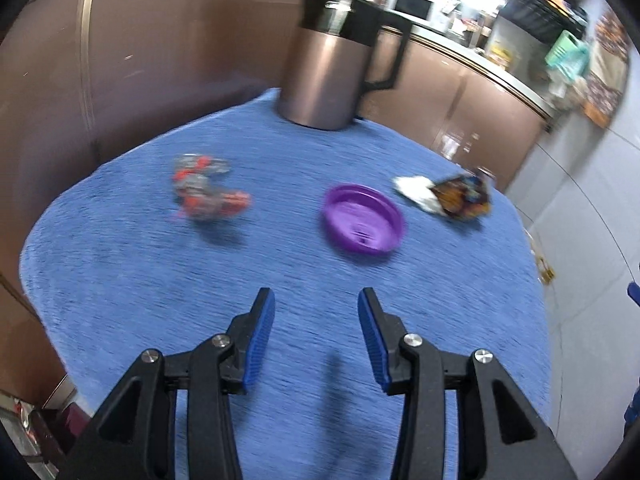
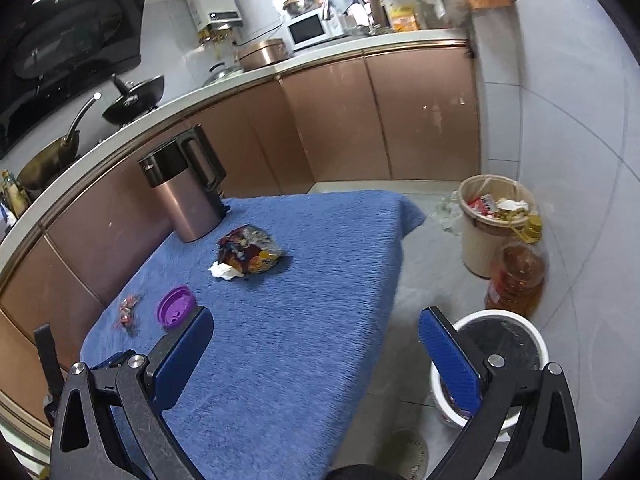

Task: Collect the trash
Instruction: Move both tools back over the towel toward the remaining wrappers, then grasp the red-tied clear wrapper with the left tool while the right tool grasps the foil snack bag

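Trash lies on a table under a blue cloth (image 1: 280,264) (image 2: 300,320). From left to right there is a crumpled red and clear wrapper (image 1: 208,192) (image 2: 128,312), a purple plastic lid (image 1: 362,220) (image 2: 176,306), and a white tissue (image 1: 416,192) (image 2: 226,270) against a crumpled colourful snack bag (image 1: 464,196) (image 2: 250,250). My left gripper (image 1: 316,296) hovers over the near cloth, open and holding nothing, short of the lid. My right gripper (image 2: 316,316) is open wide and holding nothing, above the table's right edge.
A copper-coloured jug with a black handle (image 1: 324,68) (image 2: 184,196) stands at the table's far side. On the floor to the right are a beige bin full of rubbish (image 2: 492,240), a bottle of oil (image 2: 516,276) and a white bucket (image 2: 500,344). Brown cabinets (image 2: 340,120) line the back.
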Demonstrator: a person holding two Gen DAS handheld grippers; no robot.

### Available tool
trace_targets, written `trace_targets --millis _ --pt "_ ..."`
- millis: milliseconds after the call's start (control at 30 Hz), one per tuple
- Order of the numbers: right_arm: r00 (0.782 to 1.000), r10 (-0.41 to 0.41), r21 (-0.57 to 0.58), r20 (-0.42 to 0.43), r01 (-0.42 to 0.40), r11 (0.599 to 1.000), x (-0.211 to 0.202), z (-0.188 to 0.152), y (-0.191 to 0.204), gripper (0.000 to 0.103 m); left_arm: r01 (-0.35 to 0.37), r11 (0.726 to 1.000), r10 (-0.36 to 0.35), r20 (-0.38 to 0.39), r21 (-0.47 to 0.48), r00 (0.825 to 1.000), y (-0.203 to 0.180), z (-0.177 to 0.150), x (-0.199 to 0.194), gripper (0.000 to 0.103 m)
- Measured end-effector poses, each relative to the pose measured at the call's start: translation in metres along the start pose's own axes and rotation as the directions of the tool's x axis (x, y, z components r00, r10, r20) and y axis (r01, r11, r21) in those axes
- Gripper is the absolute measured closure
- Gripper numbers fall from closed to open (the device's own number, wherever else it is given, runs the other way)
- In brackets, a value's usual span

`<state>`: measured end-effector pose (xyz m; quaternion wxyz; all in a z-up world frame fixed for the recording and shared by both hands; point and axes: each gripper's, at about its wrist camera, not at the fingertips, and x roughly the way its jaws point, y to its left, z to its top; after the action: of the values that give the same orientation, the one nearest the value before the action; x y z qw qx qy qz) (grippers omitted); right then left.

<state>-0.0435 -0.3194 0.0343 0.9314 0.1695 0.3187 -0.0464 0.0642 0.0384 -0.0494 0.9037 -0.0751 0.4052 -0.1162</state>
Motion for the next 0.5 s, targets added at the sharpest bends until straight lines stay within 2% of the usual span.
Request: trace_targets --millis 233,500 --pt "0.998 0.028 -0.065 -0.055 -0.032 0.997 0.044 0.013 0.032 0.000 -0.058 0.992 0.060 0.011 -0.111 0.998 0.058 0.021 0.011 0.061" --pt "0.995 0.014 -0.151 -0.098 -0.029 0.988 0.108 0.030 0.059 0.000 -0.103 0.982 0.108 0.025 -0.155 0.994 0.087 0.056 0.035 0.060"
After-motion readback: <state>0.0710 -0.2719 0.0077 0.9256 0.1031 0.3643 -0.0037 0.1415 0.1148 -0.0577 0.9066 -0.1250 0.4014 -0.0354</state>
